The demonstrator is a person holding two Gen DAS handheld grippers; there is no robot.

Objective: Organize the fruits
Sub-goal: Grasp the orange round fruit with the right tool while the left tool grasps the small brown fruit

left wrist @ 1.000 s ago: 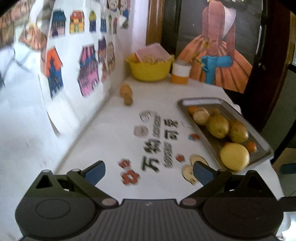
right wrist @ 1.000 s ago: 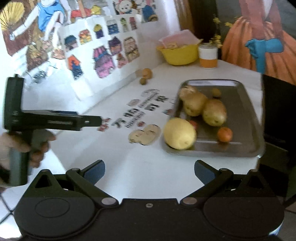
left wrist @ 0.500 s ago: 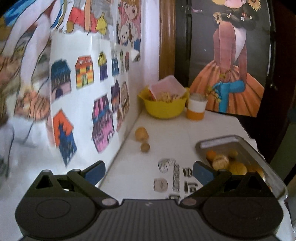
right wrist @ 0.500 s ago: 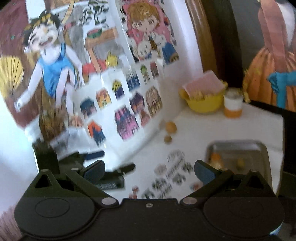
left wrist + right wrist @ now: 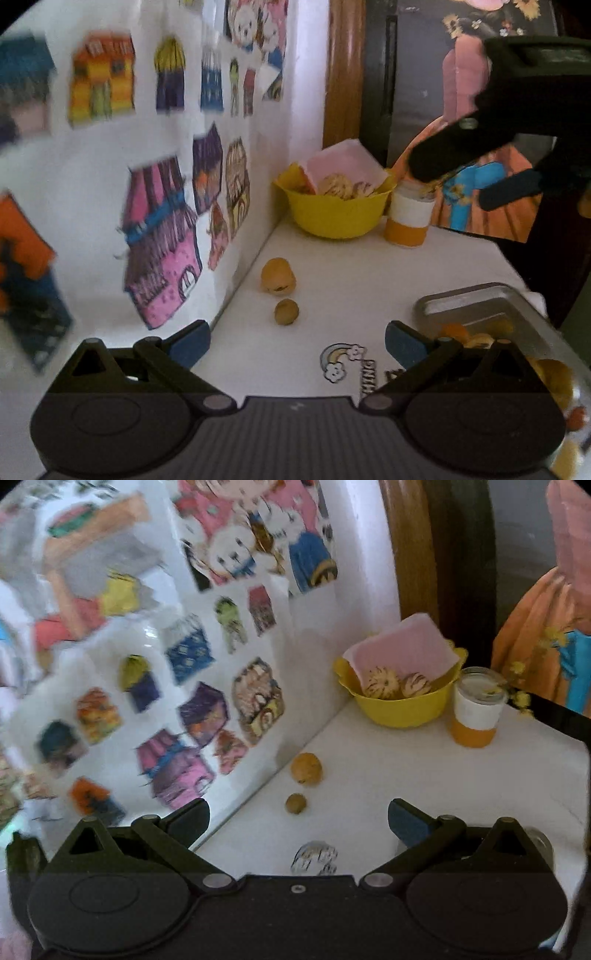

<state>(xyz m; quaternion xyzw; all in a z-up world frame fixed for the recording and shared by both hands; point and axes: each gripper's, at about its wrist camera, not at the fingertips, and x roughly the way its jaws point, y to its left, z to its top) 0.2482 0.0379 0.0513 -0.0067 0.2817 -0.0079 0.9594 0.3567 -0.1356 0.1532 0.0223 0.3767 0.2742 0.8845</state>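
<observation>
Two brown-orange fruits lie on the white table by the wall: a larger one (image 5: 277,275) (image 5: 306,768) and a small round one (image 5: 286,312) (image 5: 295,803) in front of it. At the right stands a metal tray (image 5: 476,301) holding several yellow and orange fruits (image 5: 554,376). My left gripper (image 5: 297,338) is open and empty, a little short of the small fruit. My right gripper (image 5: 298,816) is also open and empty, facing the same two fruits. The right gripper's black body (image 5: 524,122) hangs at the upper right of the left wrist view.
A yellow bowl (image 5: 336,214) (image 5: 404,705) with a pink sheet and round striped items sits in the far corner, an orange-and-white jar (image 5: 408,221) (image 5: 476,712) beside it. The wall on the left (image 5: 155,166) carries cartoon pictures. The table (image 5: 369,280) drops off at right.
Both grippers have moved forward toward the far corner. The two loose fruits and the yellow bowl now look larger and closer, and the tray has slid to the right edge of view.
</observation>
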